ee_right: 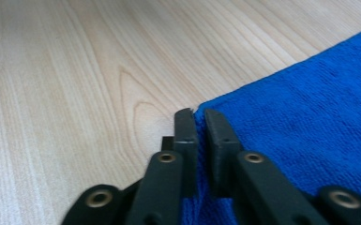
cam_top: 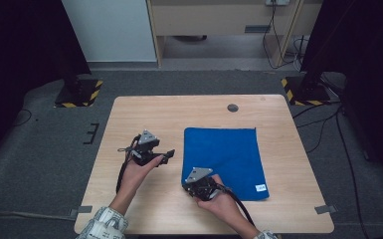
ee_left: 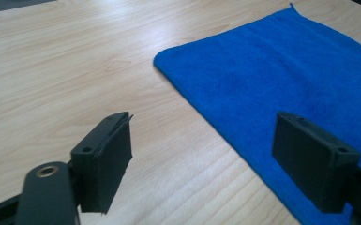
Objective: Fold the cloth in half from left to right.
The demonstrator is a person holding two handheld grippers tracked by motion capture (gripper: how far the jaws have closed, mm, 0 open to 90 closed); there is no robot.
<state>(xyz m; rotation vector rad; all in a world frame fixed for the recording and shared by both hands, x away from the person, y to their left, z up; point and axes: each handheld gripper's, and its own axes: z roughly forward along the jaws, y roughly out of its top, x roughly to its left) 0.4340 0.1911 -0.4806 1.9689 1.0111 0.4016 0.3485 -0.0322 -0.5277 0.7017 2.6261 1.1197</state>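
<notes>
Where pinched: cloth (ee_right: 309,117) corner, right gripper (ee_right: 199,117).

Even overhead light on table (cam_top: 144,114); surroundings fall dark at both sides; shadows soft; high view slightly soft; near jaws blurred in right gripper view; no glare.

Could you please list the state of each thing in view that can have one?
Blue cloth: spread flat on the table, near-left corner pinched.
Right claw: shut on the blue cloth's corner.
Left claw: open, empty, beside the cloth's left edge.
</notes>
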